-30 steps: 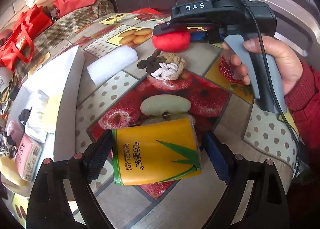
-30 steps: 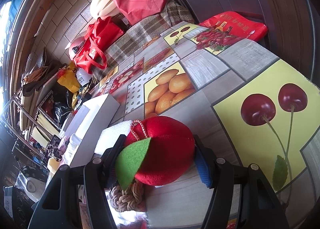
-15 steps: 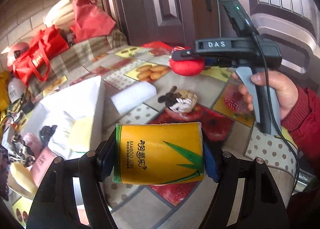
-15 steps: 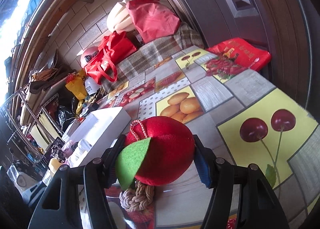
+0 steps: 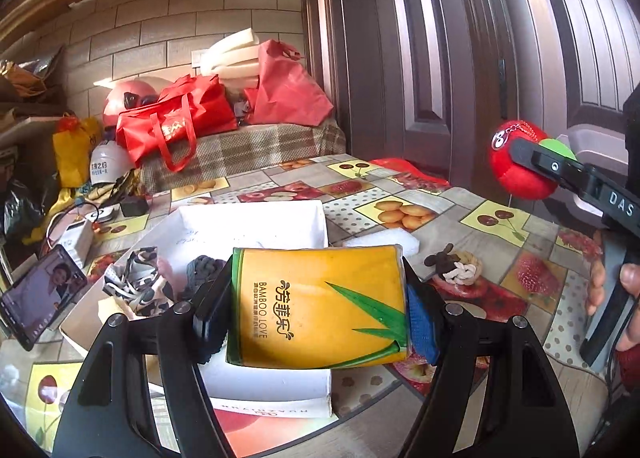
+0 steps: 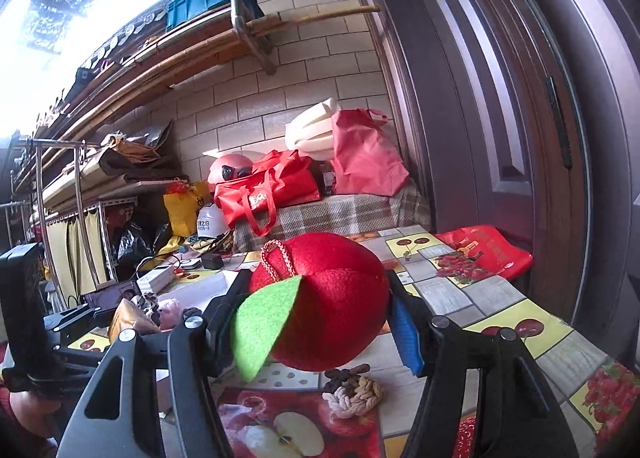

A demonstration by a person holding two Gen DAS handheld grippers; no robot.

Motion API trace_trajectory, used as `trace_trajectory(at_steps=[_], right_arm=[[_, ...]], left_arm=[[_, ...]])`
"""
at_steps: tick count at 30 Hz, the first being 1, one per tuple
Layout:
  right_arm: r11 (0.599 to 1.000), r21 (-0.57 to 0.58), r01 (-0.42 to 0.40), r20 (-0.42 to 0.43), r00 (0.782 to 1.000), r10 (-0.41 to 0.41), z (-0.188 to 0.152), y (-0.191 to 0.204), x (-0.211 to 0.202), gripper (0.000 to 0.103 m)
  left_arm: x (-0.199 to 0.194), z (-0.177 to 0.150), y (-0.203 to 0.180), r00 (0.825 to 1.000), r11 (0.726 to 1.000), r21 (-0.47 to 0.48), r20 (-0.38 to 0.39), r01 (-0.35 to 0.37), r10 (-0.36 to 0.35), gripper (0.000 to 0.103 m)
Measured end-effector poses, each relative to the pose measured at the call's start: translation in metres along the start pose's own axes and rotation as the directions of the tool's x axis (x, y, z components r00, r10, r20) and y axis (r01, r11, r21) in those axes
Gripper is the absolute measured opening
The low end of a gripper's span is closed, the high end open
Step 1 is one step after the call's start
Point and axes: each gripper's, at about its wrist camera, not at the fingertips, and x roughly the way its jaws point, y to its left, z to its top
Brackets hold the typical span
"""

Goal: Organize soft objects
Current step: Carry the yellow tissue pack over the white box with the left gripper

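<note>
My left gripper (image 5: 316,310) is shut on a yellow tissue pack (image 5: 320,306) marked BAMBOO LOVE and holds it in the air over the near end of a white box (image 5: 252,226). The box holds several soft items, among them a patterned cloth (image 5: 136,286). My right gripper (image 6: 320,322) is shut on a red plush apple (image 6: 332,298) with a green leaf, raised above the table. The apple also shows in the left wrist view (image 5: 516,162), at the right. A knotted rope toy (image 5: 456,266) lies on the table; it also shows in the right wrist view (image 6: 352,390).
A white foam block (image 5: 384,244) lies beside the box. A phone (image 5: 40,294) stands at the table's left edge. Chargers and cables (image 5: 80,234) lie behind it. Red bags (image 5: 176,126) sit on a checked bench past the table. A dark door (image 5: 460,58) stands at the right.
Both grippers have risen from the table with their loads. The left one closed on the tissue pack, lifted it and swung left over the white box. The right lifted the apple higher.
</note>
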Motion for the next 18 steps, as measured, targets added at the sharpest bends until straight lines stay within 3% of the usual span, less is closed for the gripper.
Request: trace_trajectory(at_steps=[7,18], right_arm=[[0.997,-0.072,-0.04,-0.03,0.999,0.038,-0.004,0.026,0.011,0.064],[0.983,-0.149,-0.109,-0.111,0.99,0.092,-0.013,0.058,0.025,0.064]], left_arm=[[-0.006,-0.003,0.011,1.0,0.999,-0.027,0.018,-0.019,0.02,0.073],[-0.007,-0.011,0.061,0.992,0.989,-0.079,-0.012,-0.126,0.125,0.074]])
